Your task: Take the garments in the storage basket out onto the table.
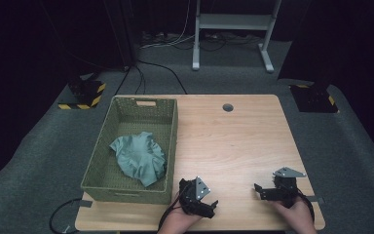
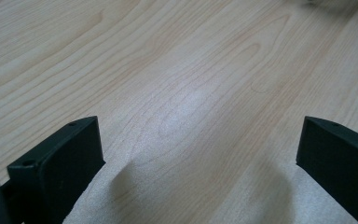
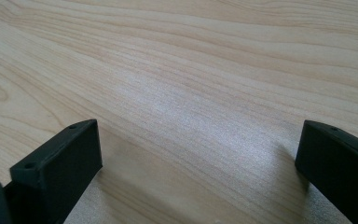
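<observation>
Currently both grippers rest low at the near edge of the wooden table [image 1: 233,141], each held in one of the person's hands: left gripper [image 1: 213,204] near the front right corner of the basket [image 1: 171,141], right gripper [image 1: 258,189] well apart toward the table's right side. Jaws of each stand spread wide, with bare wood grain between them in the left gripper view and the right gripper view; neither pinches anything. Nearest thing to work on: a teal cloth [image 1: 140,157], crumpled into a loose heap inside the green perforated basket, lying toward its near right part and touching the basket floor. Judgement on handling: cloth looks soft, light and limp; it should drape and stretch out when lifted, not slip or break. Best hold is likely a raised fold or ridge on top of the heap, pinched from above, since flat layers offer little for the jaws to bite. A snag on the basket's holes seems possible. Count: one cloth, one basket, one table, two grippers.
</observation>
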Demonstrator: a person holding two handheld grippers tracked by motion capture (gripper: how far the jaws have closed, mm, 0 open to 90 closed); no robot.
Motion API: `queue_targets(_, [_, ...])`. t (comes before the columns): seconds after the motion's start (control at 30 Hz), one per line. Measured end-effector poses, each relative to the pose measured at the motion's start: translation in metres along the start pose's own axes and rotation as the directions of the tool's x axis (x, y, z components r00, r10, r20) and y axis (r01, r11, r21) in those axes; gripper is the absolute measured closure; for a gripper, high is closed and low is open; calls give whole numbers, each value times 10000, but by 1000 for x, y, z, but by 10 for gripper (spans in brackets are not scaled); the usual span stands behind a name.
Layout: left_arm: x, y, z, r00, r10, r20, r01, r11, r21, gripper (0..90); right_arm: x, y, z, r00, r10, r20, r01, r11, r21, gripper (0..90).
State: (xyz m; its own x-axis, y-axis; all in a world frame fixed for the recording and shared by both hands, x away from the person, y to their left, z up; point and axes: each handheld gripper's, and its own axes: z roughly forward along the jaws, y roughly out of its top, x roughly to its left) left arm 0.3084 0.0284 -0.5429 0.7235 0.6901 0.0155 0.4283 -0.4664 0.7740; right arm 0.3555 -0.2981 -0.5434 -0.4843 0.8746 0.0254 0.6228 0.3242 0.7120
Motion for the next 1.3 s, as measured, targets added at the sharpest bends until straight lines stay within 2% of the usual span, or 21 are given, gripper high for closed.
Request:
queue_targets(0.1, [1, 0, -1, 9999, -78, 121, 79, 9999, -73, 7, 3, 0, 1, 9996, -202, 203, 200, 9997, 111, 0])
queue_targets(0.2, [2, 1, -2, 9999, -26, 108, 27, 10000, -90, 6, 4, 1, 1, 9995, -275, 151, 273, 9995, 137, 0])
queue_targets(0.53, [4, 2, -9, 9995, 2, 300, 14, 9986, -523, 4, 4, 0, 1, 9996, -194, 203, 192, 9998, 113, 0])
queue_targets(0.6, [6, 3, -11, 9993, -152, 345, 175, 9977, -657, 4, 5, 0, 1, 9995, -199, 247, 196, 9997, 127, 0])
queue_targets(0.97, [5, 7, -18, 9993, -144, 340, 166, 9976, -671, 8, 6, 0, 1, 9995, -241, 195, 238, 9996, 129, 0])
queue_targets(1.07, [3, 11, -21, 9995, -25, 301, 43, 9980, -623, 8, 6, 0, 1, 9995, -236, 194, 234, 9996, 131, 0])
queue_targets(1.1, [1, 14, -23, 9996, 185, 219, -167, 9965, -818, 8, 6, 0, 1, 9995, -240, 193, 237, 9996, 131, 0])
queue_targets(1.2, [-2, 16, -26, 9990, 383, 211, -361, 9947, -958, 7, 6, 0, 1, 9995, -239, 193, 237, 9996, 124, 0])
queue_targets(1.23, [-5, 17, -28, 9983, 563, 124, -547, 9927, -1077, 7, 6, 0, 1, 9995, -257, 195, 254, 9996, 128, 0])
queue_targets(1.3, [-6, 18, -28, 9983, 582, 102, -567, 9922, -1113, 7, 6, 0, 1, 9995, -244, 195, 241, 9996, 130, 0])
